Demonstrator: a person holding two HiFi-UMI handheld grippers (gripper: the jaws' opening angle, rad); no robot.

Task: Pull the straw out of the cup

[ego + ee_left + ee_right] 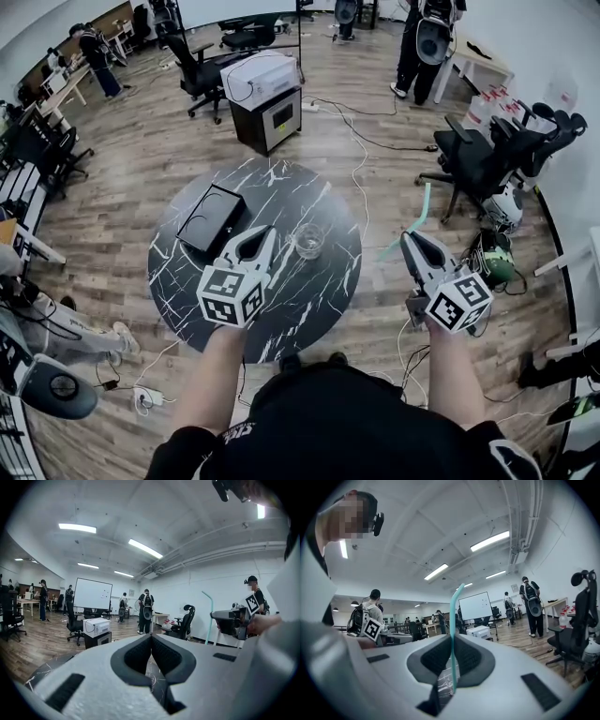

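- Right tongs [452, 641] clamp the teal straw [453, 616] at frame right, clear of the cup [309, 241] mid-frame on the tabletop [314, 305].
- Left tongs [269, 232], closed and empty, hover near the cup.
- Risk: with so thin a pinch the straw may twist or slip; whether it is wet is unclear.

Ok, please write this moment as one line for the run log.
straw: out of cup, clamped in right tool | cup: on table, no straw inside | left tool: shut, empty, near cup
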